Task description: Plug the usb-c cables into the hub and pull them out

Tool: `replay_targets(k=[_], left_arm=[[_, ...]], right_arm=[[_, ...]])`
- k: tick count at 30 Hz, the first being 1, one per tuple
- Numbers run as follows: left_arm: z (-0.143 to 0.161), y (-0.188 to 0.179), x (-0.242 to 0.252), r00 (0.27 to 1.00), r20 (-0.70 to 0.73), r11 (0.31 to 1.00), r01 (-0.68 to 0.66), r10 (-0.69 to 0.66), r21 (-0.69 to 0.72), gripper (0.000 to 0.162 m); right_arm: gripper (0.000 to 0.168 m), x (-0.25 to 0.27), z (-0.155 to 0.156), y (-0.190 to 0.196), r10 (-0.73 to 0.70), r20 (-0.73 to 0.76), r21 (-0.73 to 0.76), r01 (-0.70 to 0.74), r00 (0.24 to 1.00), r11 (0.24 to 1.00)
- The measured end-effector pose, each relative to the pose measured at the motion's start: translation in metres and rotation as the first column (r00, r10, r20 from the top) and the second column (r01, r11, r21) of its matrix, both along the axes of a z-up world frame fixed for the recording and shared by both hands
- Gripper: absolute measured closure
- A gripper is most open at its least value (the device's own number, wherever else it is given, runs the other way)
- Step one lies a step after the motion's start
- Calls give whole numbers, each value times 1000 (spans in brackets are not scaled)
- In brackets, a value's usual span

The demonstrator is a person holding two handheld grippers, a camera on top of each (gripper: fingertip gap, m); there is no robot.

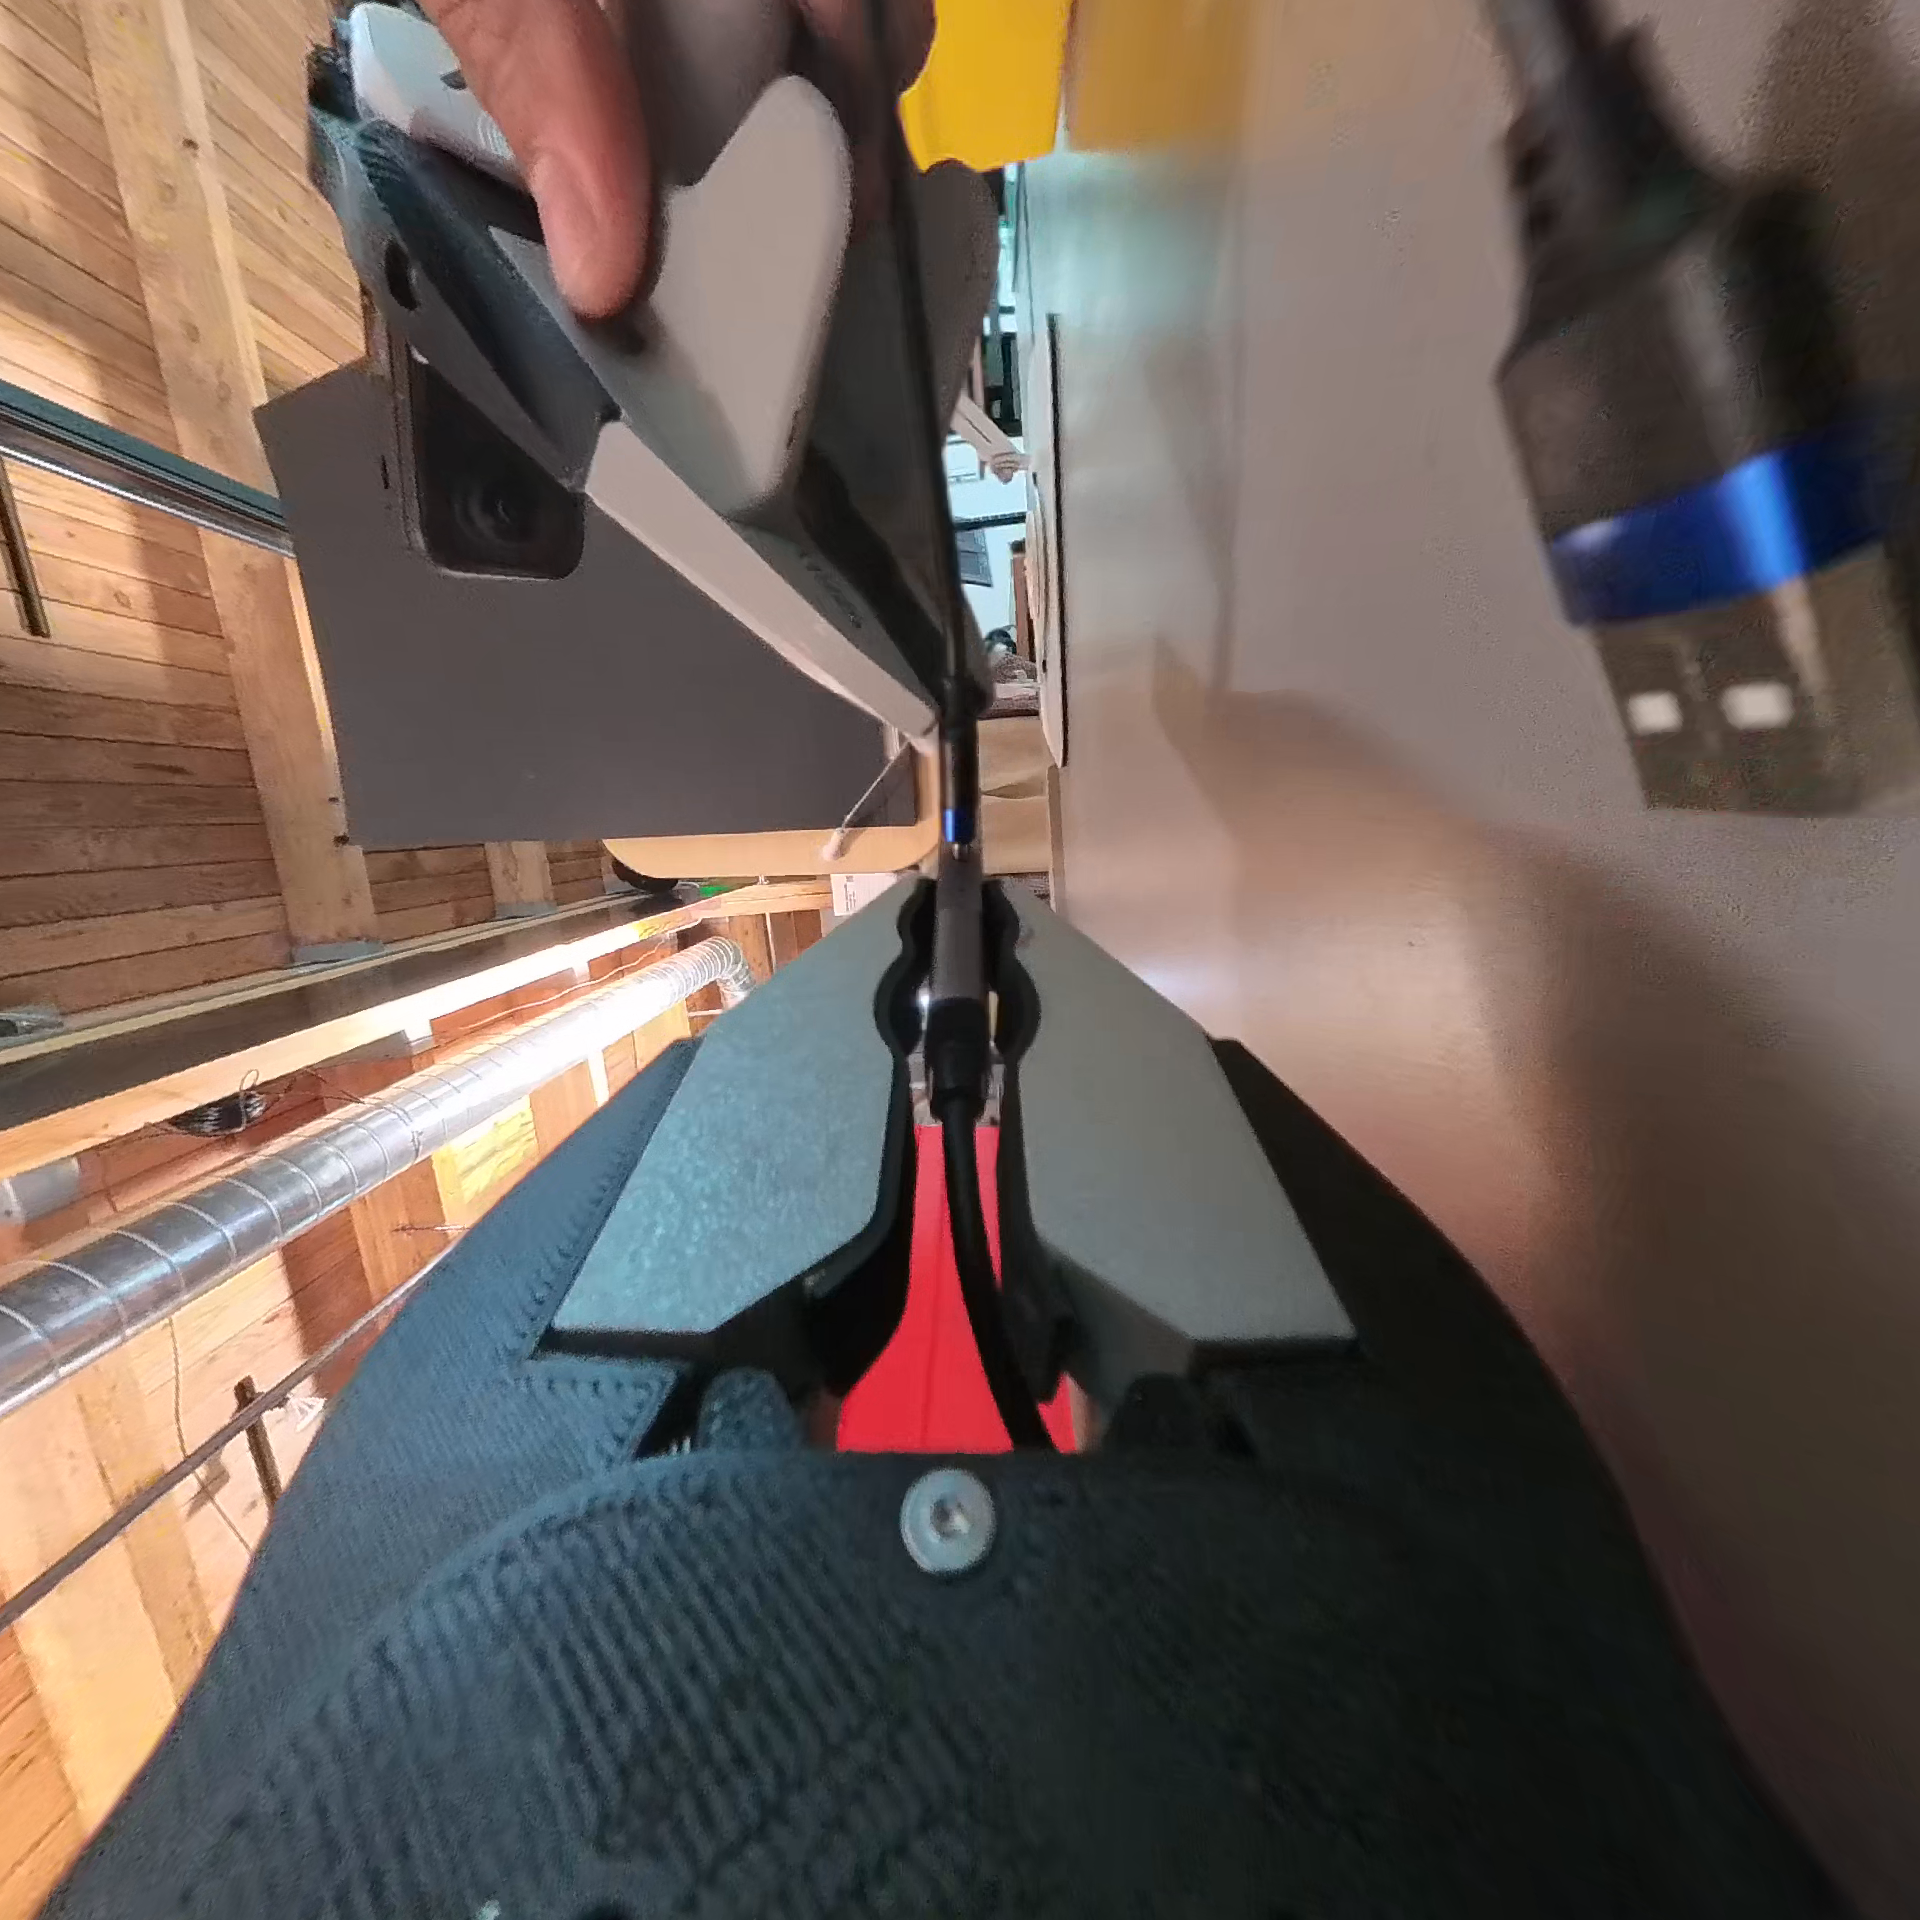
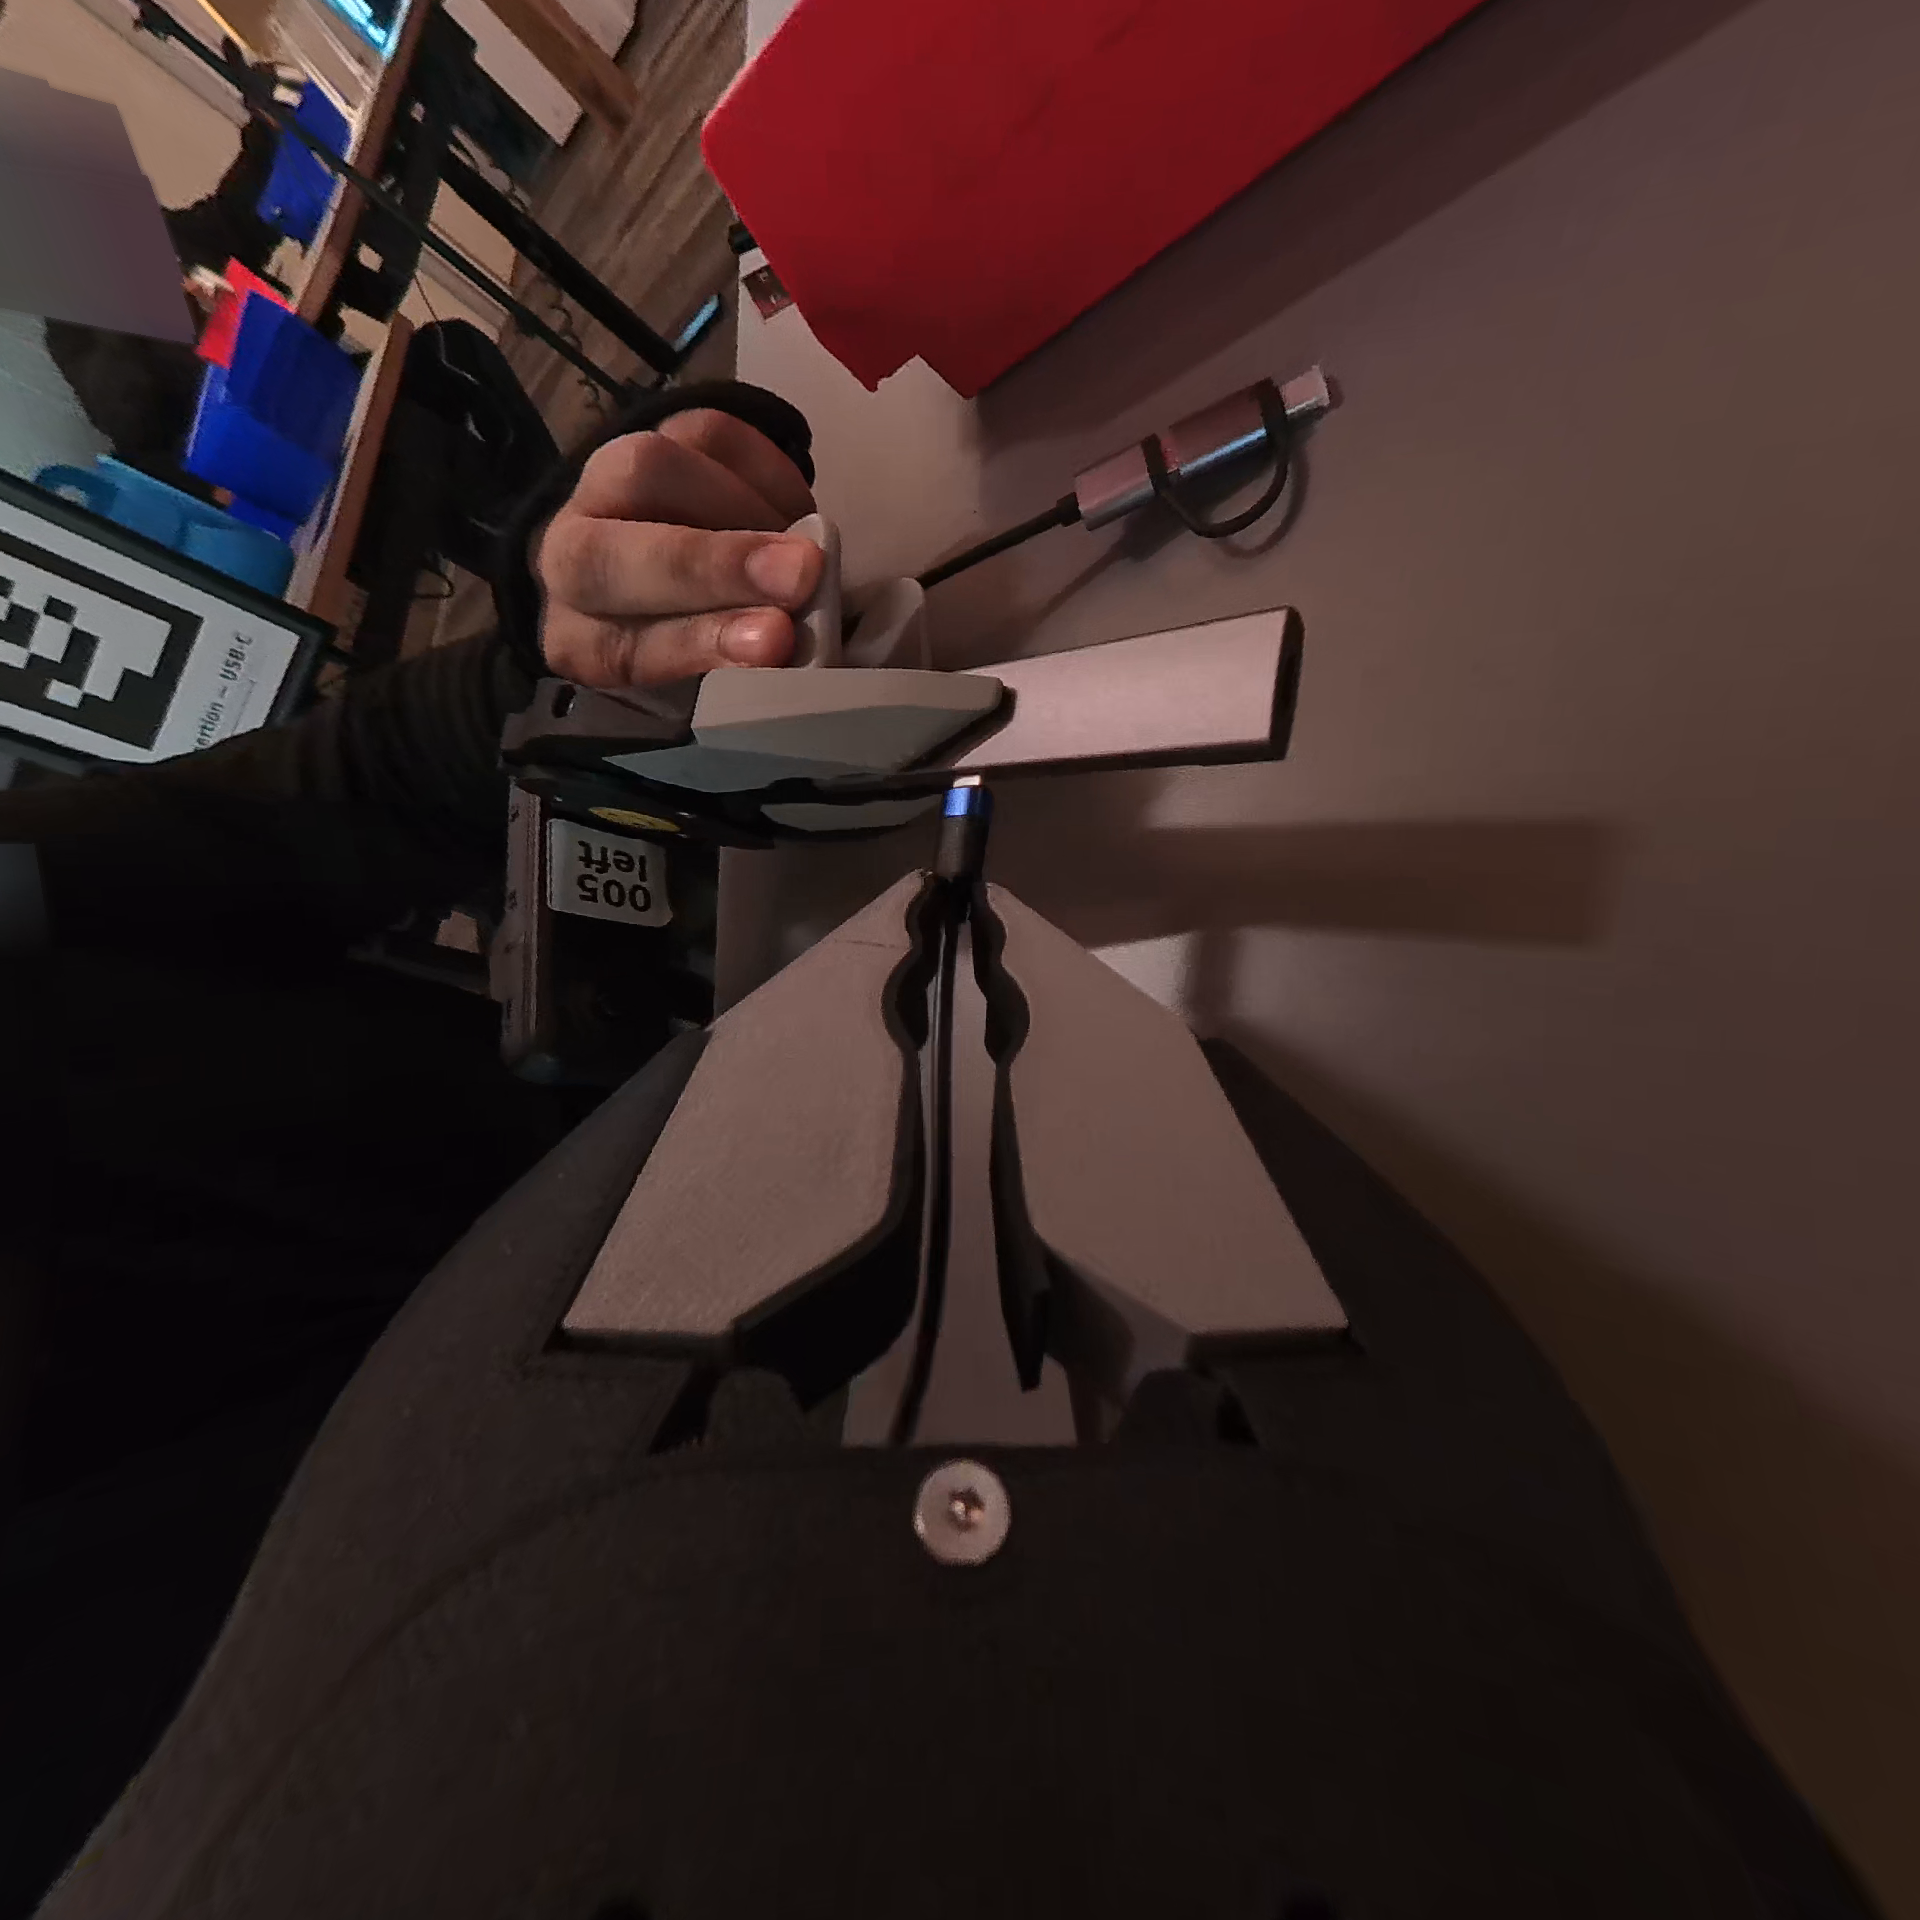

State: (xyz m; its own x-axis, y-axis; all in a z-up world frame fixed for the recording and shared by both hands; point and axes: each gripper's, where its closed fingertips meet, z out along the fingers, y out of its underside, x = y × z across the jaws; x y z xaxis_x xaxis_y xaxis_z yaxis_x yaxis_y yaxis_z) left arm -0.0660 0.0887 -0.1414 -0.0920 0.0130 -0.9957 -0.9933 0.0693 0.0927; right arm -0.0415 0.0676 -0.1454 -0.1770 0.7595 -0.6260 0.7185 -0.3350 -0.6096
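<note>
**Plug Meets Hub in Mid-Air**

In the left wrist view, the closest thing is a big blurry plug (image 1: pixel 1725 499) with a blue ring, hanging right by the camera at the top right. It has a wide metal end. Below it, the left gripper (image 1: pixel 951 914) is squeezed tight on the hub (image 1: pixel 951 966), which we see edge-on as a thin grey bar. The hub's black cord (image 1: pixel 971 1247) runs back between the fingers. The other gripper comes in from the top left, with a hand (image 1: pixel 561 135) on it, bringing a small plug with a blue ring (image 1: pixel 956 826) to the hub's edge.

In the right wrist view, the right gripper (image 2: pixel 956 894) is closed on that USB-C plug (image 2: pixel 964 821), and its thin cable (image 2: pixel 935 1143) trails back between the fingers. The plug tip sits right at the long side of the hub (image 2: pixel 1143 696). I can't tell if it is pushed in. The left gripper (image 2: pixel 831 727) holds the hub up off the table (image 2: pixel 1558 1143), probably so it stays still for the push. A little adapter (image 2: pixel 1195 457) and a red mat (image 2: pixel 1039 177) lie farther back.
</note>
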Motion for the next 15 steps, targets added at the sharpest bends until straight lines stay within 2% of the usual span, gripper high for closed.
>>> replay_targets(k=[10, 11, 12, 13, 15], left_arm=[[0, -2, -4, 996, 82, 998, -33, 37, -46, 155], [1, -2, -4, 995, 91, 999, -27, 31, -46, 155], [0, -6, 9, 994, 105, 997, 44, -38, -56, 155], [-3, -6, 12, 996, 94, 997, 13, -6, -74, 155], [-9, 0, 12, 998, 58, 996, 16, -11, -84, 155]], right_arm=[[167, -6, 2, 1, -31, -13, -33, 31, 999, 999], [168, -7, 4, 2, -39, -24, -40, 38, 999, 998], [168, -13, 7, 8, -86, -55, -40, 84, 995, 996], [168, -12, 4, 9, -89, -30, -41, 87, 996, 995], [168, -11, -2, 14, -94, -23, 25, 95, 995, 995]])
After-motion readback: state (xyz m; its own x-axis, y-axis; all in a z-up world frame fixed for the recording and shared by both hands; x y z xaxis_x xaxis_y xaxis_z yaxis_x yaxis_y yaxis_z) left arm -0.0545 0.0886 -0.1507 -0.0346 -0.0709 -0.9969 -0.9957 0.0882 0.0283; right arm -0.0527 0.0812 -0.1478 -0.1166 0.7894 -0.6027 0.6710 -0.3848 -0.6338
